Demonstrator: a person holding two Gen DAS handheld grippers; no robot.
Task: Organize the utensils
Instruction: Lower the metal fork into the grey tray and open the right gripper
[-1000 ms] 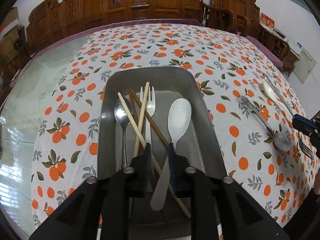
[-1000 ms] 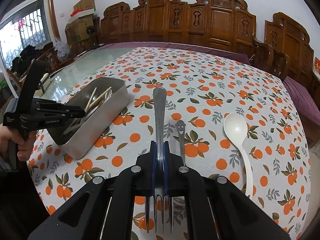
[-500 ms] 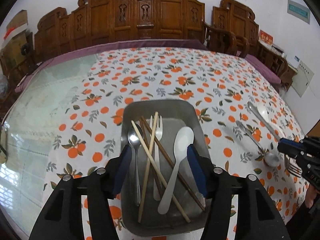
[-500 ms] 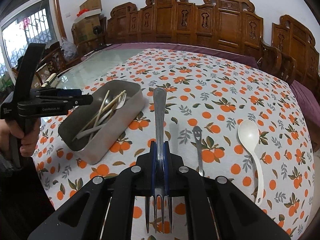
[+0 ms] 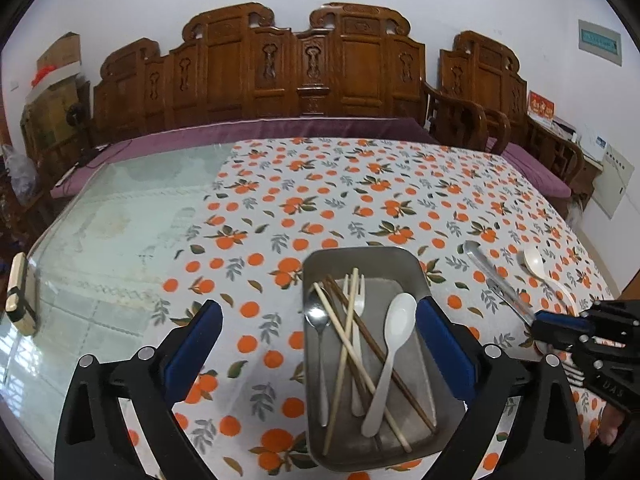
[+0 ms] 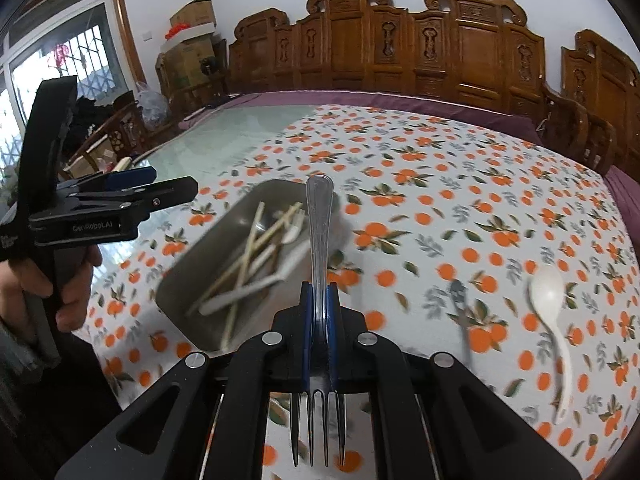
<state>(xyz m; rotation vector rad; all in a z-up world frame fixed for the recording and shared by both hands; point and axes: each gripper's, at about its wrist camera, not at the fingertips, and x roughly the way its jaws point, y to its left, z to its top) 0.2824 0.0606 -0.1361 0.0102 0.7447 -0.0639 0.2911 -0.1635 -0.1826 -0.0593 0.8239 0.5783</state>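
Metal fork (image 6: pixel 319 240), tines toward camera

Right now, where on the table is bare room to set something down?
Free: the glass tabletop left of the patterned cloth, and the cloth beyond the metal tray. Crowded: the tray itself, full of utensils, and the cloth right of it, where a white spoon lies.

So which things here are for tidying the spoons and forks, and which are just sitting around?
For the job:
metal tray
metal fork in the right claw
white spoon on the cloth
metal spoon beside it
left claw, open

Just lying about:
wooden chairs
cardboard boxes
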